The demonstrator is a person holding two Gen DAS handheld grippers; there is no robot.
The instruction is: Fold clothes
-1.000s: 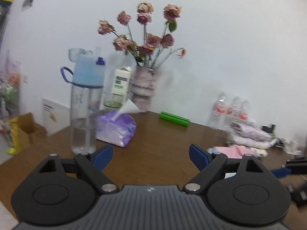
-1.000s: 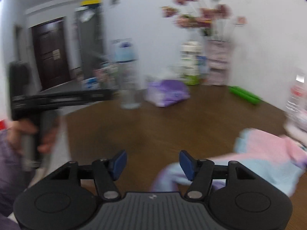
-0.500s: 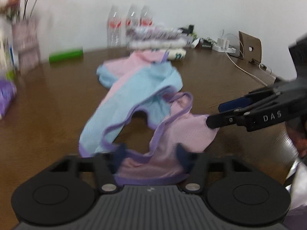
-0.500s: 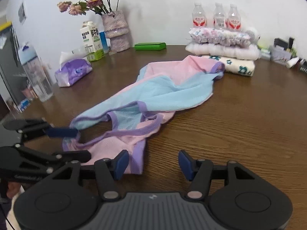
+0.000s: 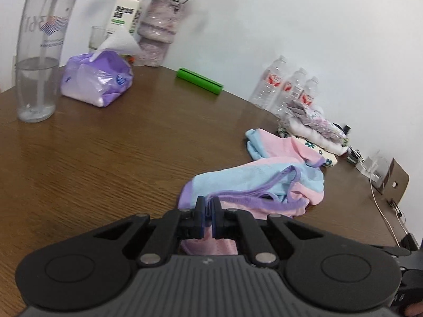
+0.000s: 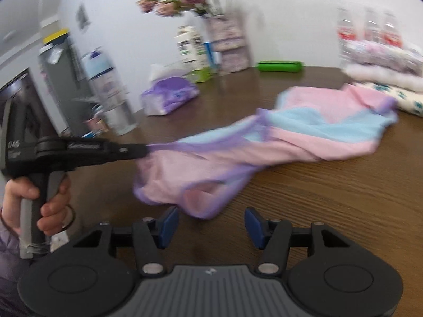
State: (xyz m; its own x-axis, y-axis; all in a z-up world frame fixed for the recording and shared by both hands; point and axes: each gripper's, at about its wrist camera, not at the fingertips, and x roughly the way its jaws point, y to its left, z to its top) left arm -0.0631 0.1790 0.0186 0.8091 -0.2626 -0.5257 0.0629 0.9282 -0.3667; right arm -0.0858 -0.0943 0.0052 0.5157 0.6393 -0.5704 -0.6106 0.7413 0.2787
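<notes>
Nearest in the left wrist view, the left gripper [image 5: 208, 206] is seen with its jaws pressed together on a purple-trimmed edge of the garment [image 5: 267, 182]; they have just been closing, and pink mesh fabric is caught between and hangs below them. In the right wrist view the same pinch is shown from the side: the left gripper [image 6: 144, 150] is held by the person's hand [image 6: 45, 200], and the garment's [image 6: 264, 142] near end is lifted off the table [image 6: 343, 198] and drawn out toward it.

The right gripper [image 6: 208, 223] is seen with its jaws spread, nothing gripped between them; a drooping pink fold with purple binding hangs just ahead of its blue pads [image 6: 169, 223].

The garment is a small piece in pale pink and light blue panels, edged all round with lilac binding. Its near part is a thin, perforated pink cloth; its far part is softer-looking, bunched and creased, and rests on the brown wood-grain table [image 5: 105, 158]. The right wrist view is blurred, so finer detail cannot be told.

Beyond it, a stack of folded cloths [image 5: 314, 132] is lying at the table's far edge, touching or nearly touching the garment's far end, with three water bottles [image 5: 288, 89] behind. Farther left are a green bar [image 5: 199, 81], a purple tissue pack [image 5: 96, 80], a clear drinking bottle [image 5: 39, 58], a milk carton [image 5: 127, 13] and a vase of flowers [image 5: 157, 29], against a white wall.
</notes>
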